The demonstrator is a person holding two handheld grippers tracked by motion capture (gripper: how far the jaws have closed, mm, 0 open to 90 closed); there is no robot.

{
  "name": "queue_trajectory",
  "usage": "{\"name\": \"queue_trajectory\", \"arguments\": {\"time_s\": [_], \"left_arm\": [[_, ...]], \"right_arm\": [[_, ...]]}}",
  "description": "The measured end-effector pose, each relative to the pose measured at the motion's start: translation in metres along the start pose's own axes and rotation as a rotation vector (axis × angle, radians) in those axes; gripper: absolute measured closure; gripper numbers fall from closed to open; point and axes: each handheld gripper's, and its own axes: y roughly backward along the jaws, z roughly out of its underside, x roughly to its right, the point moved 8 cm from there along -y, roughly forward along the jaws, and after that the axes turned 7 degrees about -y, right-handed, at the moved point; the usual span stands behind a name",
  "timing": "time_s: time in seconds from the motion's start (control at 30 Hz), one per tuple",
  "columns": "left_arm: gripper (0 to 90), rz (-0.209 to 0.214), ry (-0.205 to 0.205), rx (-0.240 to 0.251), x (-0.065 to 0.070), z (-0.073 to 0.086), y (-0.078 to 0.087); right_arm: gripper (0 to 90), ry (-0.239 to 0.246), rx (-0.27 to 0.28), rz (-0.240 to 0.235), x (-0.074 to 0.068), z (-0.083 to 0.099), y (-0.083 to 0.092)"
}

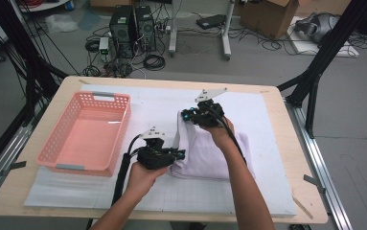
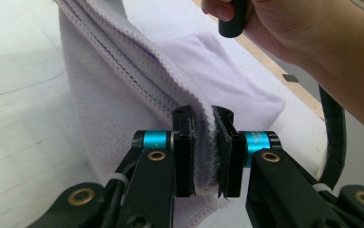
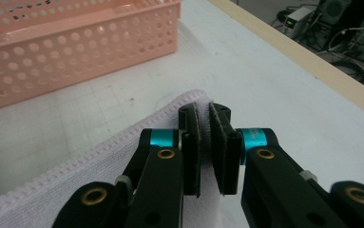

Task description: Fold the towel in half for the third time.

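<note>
A folded pale lilac towel (image 1: 205,153) lay on the white mat (image 1: 248,191) covering the wooden table (image 1: 296,158), just to the right of a pink perforated basket (image 1: 83,132). From the high view, the left gripper (image 1: 175,154) met the towel's near left edge, while the right gripper (image 1: 187,115) met its far left corner, lifted a little off the mat. Both of the person's forearms came in from the bottom.

The left gripper view gave what the high view could not: the 2 black jaws stood narrow, clamped on the stitched hem of the towel (image 2: 122,90), with several layers of edge running up and away between the pads. Beyond the cloth it also showed the person's right hand (image 2: 274,28) around the other gripper's handle, and a strip of the table's wooden edge.

The right gripper view showed its own jaws equally narrow, pinching the towel's corner (image 3: 122,152), the ribbed hem trailing off to the lower left. Here the basket (image 3: 75,42) stood well apart across the gridded mat, and beyond the table's edge lay cables and equipment on the floor (image 3: 341,28).
</note>
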Motion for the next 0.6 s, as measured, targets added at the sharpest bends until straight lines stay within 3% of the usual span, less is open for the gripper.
{"name": "queue_trajectory", "arguments": {"time_s": [0.2,0.6], "left_arm": [[78.9,0.022,-0.02,-0.028,0.013,-0.006,-0.024],[78.1,0.041,-0.016,-0.045,0.028,-0.005,-0.063]], "right_arm": [[83.7,-0.017,0.015,0.028,0.015,0.012,0.017],[83.7,-0.04,0.021,0.073,0.035,0.032,0.047]]}}
